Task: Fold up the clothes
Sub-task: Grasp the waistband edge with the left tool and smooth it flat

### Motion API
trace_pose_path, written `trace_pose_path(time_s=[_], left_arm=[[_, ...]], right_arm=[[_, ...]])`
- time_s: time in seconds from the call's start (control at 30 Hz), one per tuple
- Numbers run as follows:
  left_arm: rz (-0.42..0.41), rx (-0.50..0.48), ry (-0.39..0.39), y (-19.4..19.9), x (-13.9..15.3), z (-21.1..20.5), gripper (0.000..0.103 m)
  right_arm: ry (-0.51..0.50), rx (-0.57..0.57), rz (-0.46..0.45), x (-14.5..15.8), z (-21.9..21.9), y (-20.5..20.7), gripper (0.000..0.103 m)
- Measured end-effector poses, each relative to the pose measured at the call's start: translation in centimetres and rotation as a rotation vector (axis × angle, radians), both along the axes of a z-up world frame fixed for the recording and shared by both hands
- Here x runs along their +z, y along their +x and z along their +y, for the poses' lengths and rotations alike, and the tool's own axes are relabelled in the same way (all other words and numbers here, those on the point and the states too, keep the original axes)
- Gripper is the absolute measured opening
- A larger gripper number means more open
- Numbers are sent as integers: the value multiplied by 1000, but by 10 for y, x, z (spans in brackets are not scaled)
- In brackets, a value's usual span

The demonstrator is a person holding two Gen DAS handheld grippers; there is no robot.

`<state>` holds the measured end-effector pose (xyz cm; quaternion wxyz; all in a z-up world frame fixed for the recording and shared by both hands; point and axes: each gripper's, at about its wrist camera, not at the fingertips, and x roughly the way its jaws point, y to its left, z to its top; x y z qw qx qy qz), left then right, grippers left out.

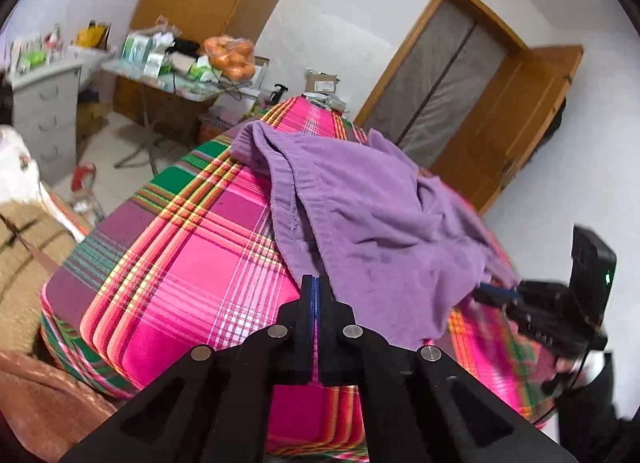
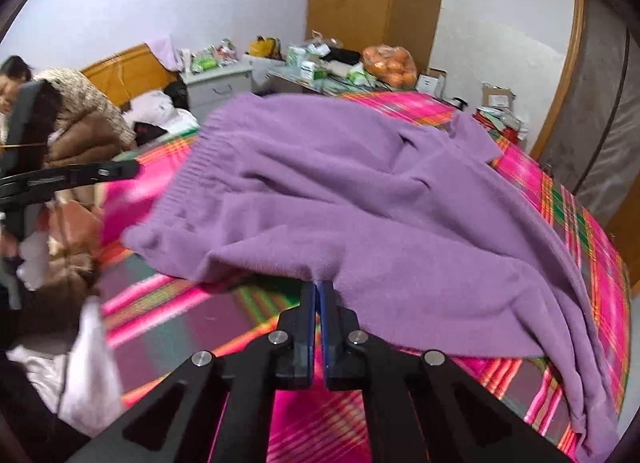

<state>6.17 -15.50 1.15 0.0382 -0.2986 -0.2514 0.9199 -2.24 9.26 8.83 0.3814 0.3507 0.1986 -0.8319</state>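
**Both tongs pinched on the purple sweater's near edge**

At the far left of your right wrist view, a person in a brown fleecy top [image 2: 76, 111] sits by the wooden headboard [image 2: 120, 71], and beside them the left tongs [image 2: 134, 169] reach in over the bed, blurred. In your left wrist view those left tongs [image 1: 316, 281] have their fingers pressed flat together, with the purple sweater [image 1: 360, 215] lying against their tips; whether cloth is actually caught between them you cannot tell from here.

The sweater [image 2: 360, 203] lies rumpled across the middle of the bed on a pink, green and yellow plaid cover [image 1: 180, 255], its ribbed hem towards the left in the right wrist view and the rest draped away to the right.

Your right tongs [image 2: 318, 285] are closed on the sweater's near edge, which is drawn up into a small peak at their tips. In the left wrist view the same right tongs [image 1: 500, 293] show at the far right, gripping a lifted corner of the cloth.

Behind the bed, a cluttered bench [image 2: 304, 79] carries boxes and a bag of oranges [image 2: 390, 65].
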Motion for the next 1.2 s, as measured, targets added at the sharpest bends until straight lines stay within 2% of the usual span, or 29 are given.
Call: trace_pose_path(time_s=[0.17, 0.3, 0.43, 0.53, 0.67, 0.8, 0.9, 1.0, 1.07, 1.1, 1.13, 1.2], left_arm=[[-12, 6, 32, -5, 0, -9, 10], [-9, -3, 55, -5, -2, -9, 26], [-31, -45, 56, -13, -10, 4, 41], [-61, -54, 53, -25, -18, 9, 43], [-66, 1, 63, -44, -20, -5, 50], [-63, -7, 128, -66, -22, -15, 54], [-68, -46, 190, -79, -24, -10, 54], [-72, -89, 175, -86, -23, 9, 54], [-80, -114, 128, -88, -22, 27, 49], [-82, -115, 99, -88, -21, 32, 36], [-86, -115, 68, -88, -20, 38, 11], [-89, -111, 55, -87, -19, 38, 8]], right_arm=[[-16, 63, 4, 11, -11, 25, 2], [-44, 53, -7, 17, -1, 30, 2], [-90, 38, 20, 28, 17, 34, 2], [-82, -16, -2, 17, 27, 23, 3], [-85, -28, -41, 2, 30, 19, 3], [-98, -31, -52, -5, 30, 15, 3], [-103, -47, -61, -9, 29, 11, 3], [-100, -59, -64, -11, 29, 8, 3], [-95, -64, -65, -13, 29, 7, 3], [-92, -66, -66, -13, 29, 7, 3], [-91, -68, -68, -14, 28, 6, 3], [-90, -68, -73, -15, 26, 6, 3]])
